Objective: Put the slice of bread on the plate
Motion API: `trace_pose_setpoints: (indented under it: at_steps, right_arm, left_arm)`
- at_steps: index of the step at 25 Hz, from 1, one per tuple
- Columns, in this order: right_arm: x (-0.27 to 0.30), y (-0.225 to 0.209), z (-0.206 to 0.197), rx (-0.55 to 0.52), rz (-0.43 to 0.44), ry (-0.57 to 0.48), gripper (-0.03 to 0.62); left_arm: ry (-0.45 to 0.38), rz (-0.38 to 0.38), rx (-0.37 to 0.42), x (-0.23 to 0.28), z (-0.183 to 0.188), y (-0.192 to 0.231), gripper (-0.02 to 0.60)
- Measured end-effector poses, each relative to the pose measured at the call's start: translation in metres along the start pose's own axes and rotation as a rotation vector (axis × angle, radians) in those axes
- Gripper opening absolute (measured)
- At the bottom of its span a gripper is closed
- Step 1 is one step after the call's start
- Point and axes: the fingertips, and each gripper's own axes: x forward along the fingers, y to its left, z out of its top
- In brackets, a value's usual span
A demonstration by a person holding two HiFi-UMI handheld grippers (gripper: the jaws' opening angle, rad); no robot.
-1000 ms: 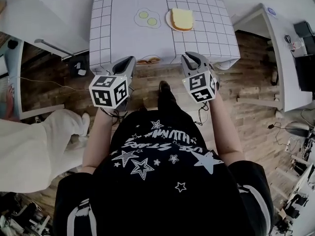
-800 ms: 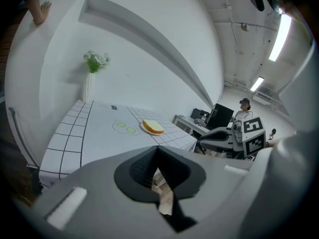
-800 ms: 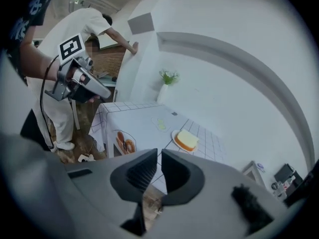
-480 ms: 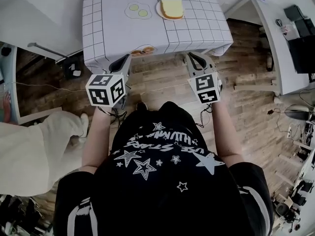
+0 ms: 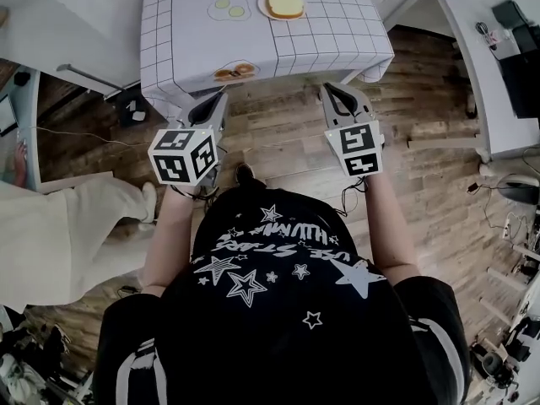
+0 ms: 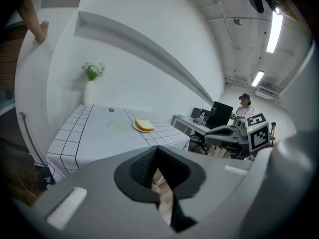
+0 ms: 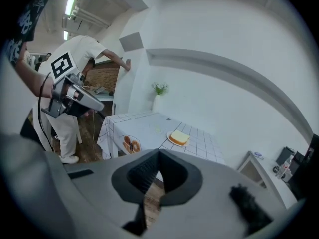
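Note:
The slice of bread [image 5: 285, 1] lies on a small plate [image 5: 264, 8] on the grid-patterned table [image 5: 329, 45], far ahead of both grippers. It also shows as the bread [image 6: 144, 125] in the left gripper view and the bread [image 7: 180, 137] in the right gripper view. My left gripper [image 5: 221, 99] hangs over the wooden floor short of the table's near edge, shut and empty. My right gripper [image 5: 327, 89] is level with it; its jaws have just been closing, nothing is between them, and they stand shut.
Fried-egg prints [image 5: 228, 7] and a doughnut print [image 5: 234, 72] mark the tablecloth. A vase of flowers [image 6: 89, 86] stands at the table's far end. A person in white [image 5: 67, 226] is at the left. White desks [image 5: 489, 66] stand at the right.
The table has slid toward the top of the head view as both grippers drew back from it. The right jaws have closed.

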Motion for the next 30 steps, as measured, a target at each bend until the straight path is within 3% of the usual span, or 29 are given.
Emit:
trace_pose_setpoints:
  at_steps: [7,14,19,30]
  right_arm:
    - [-0.035,0.005,-0.009,0.048,0.024,-0.046,0.014]
    - [-0.058,0.031,0.006,0.074,0.124,-0.153,0.014]
    - [-0.068,0.055,0.008,0.084,0.177,-0.179,0.014]
    - [-0.083,0.066,0.028,0.108,0.140,-0.213,0.014]
  left_arm:
    - [0.006,0.015,0.012,-0.013,-0.018,-0.037,0.008]
    - [-0.018,0.046,0.022,-0.035,-0.035,-0.073,0.008]
    - [0.020,0.071,0.022,-0.059,-0.059,-0.084,0.008]
    - [-0.009,-0.003,0.059,-0.064,-0.049,-0.094,0.008]
